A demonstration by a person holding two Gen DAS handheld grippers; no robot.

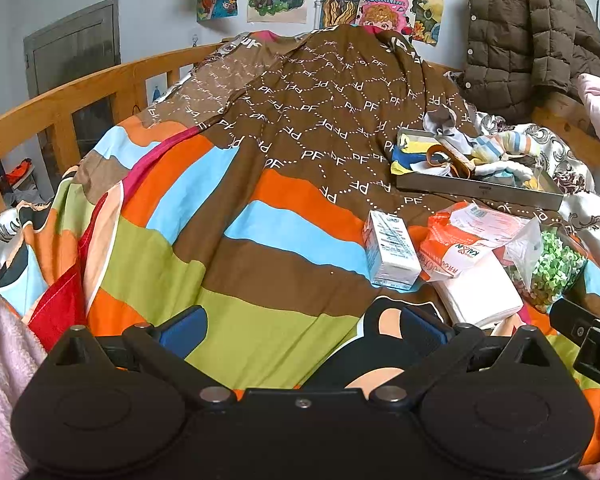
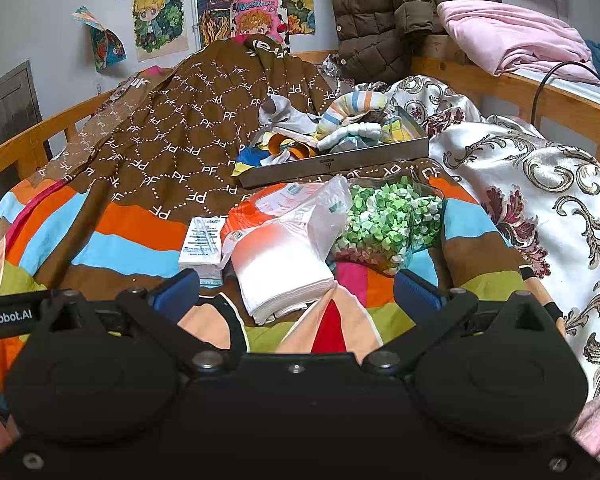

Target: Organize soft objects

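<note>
A grey metal tray (image 2: 340, 162) (image 1: 476, 189) holding several socks and cloths (image 2: 352, 120) (image 1: 496, 152) lies on a striped quilt (image 1: 236, 216). In front of it sit a white paper stack (image 2: 284, 276) (image 1: 480, 292) half out of its orange and white plastic wrap (image 2: 260, 216) (image 1: 456, 240), a small white carton (image 2: 202, 242) (image 1: 390, 252) and a clear bag of green bits (image 2: 392, 220) (image 1: 556, 268). My right gripper (image 2: 296, 292) stands open just short of the paper stack. My left gripper (image 1: 300, 328) is open over bare quilt, left of the carton.
A wooden bed rail (image 1: 60, 108) runs along the left and back. A brown padded jacket (image 2: 384, 12) and pink folded cloth (image 2: 512, 36) rest on the rail at the back right. A white patterned blanket (image 2: 540, 200) lies to the right. Pink fleece (image 1: 0, 360) sits at the near left.
</note>
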